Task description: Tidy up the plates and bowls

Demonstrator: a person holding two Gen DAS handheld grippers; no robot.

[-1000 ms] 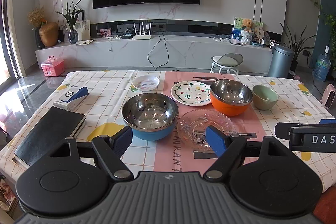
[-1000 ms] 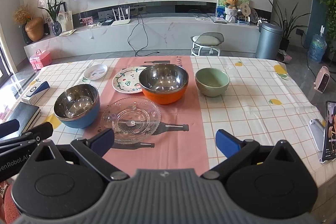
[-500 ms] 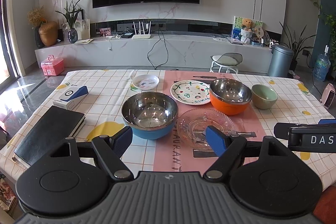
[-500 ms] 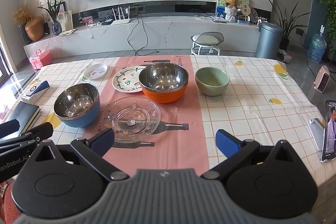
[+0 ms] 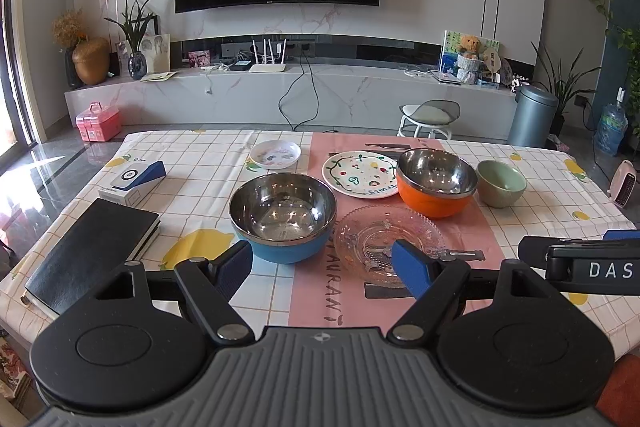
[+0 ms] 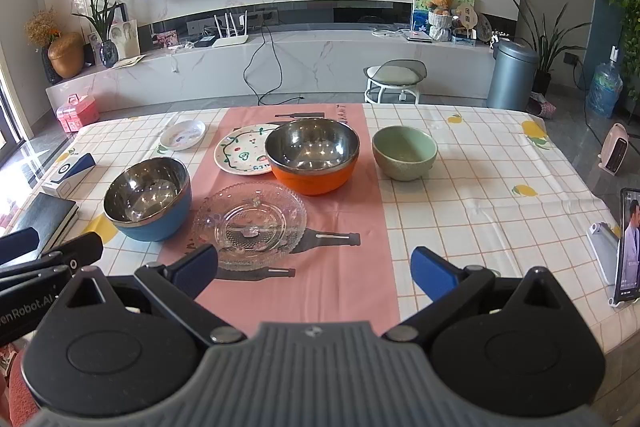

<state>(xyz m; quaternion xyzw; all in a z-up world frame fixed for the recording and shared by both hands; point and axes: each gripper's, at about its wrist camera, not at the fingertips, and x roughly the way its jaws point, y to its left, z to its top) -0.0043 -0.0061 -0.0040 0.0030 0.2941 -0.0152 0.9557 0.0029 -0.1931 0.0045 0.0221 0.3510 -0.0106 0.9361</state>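
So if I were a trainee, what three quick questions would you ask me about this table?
1. True or false: the left gripper is shut on the blue bowl.
2. How many bowls stand on the table?
3. Which dish lies nearest the right gripper: A the clear glass plate, B the green bowl, C the small white dish?

Key:
1. False; both grippers are open and hold nothing.
2. Three: blue, orange bowl and green.
3. A.
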